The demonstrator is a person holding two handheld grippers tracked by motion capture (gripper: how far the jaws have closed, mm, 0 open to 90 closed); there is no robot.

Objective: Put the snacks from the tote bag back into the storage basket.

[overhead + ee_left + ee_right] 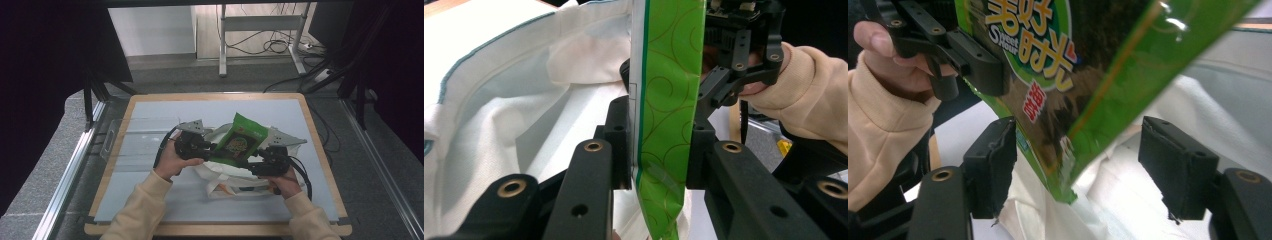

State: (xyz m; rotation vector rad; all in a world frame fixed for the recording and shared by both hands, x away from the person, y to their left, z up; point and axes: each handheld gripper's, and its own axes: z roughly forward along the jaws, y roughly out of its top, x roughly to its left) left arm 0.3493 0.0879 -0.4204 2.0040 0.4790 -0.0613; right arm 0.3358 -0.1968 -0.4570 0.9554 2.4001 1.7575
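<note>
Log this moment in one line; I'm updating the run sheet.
left tool: shut on green snack packet | right tool: open around packet corner | white tote bag: beneath

My way across the middle of the frame is blocked by the green snack bag standing over the white tote bag, with my left gripper and right gripper crowding both its sides. The table lies bare toward the upper left, upper right and lower left. A clear tray takes up the left edge.
</note>
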